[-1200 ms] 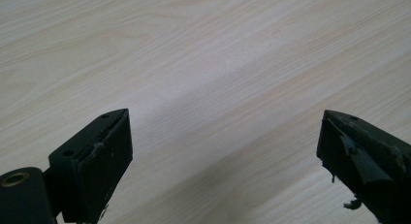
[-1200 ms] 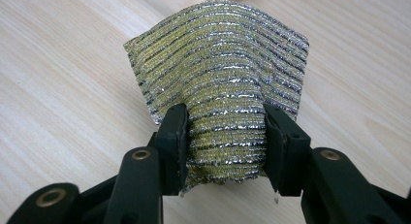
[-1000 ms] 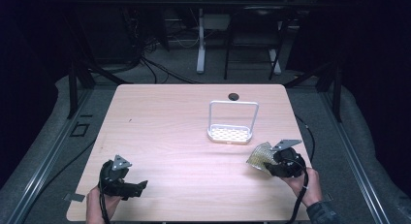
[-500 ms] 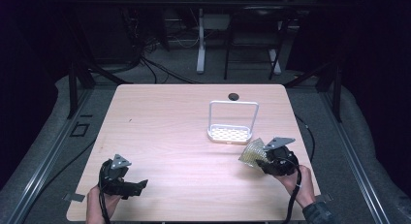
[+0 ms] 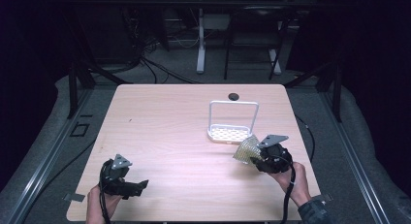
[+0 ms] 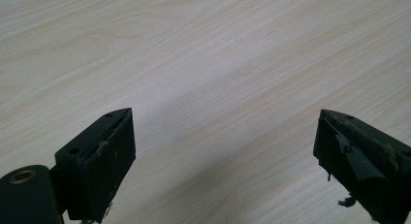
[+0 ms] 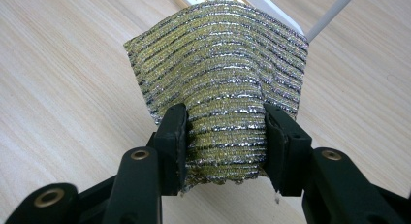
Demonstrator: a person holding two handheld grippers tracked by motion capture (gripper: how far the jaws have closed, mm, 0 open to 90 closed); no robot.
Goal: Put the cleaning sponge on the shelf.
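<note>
Nearest us, our left gripper (image 5: 138, 186) rests low over the bare table (image 5: 165, 136), jaws spread wide apart. Our right gripper (image 7: 225, 132) is clamped on the glittery scouring pad (image 7: 220, 73), lifted off the wood. Just beyond the pad stands the white rack (image 5: 232, 121), with a dark knob (image 5: 234, 96) past it.

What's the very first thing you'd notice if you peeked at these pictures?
The sparkly gold-and-silver scrubbing cloth grabs the eye: the right gripper pinches it between its black jaws, lifted above the table's near right part. Just behind it stands a small white rack with a tall wire handle, on the pale wooden table. Over at the near left corner, the left gripper hangs wide open with nothing in it.
</note>
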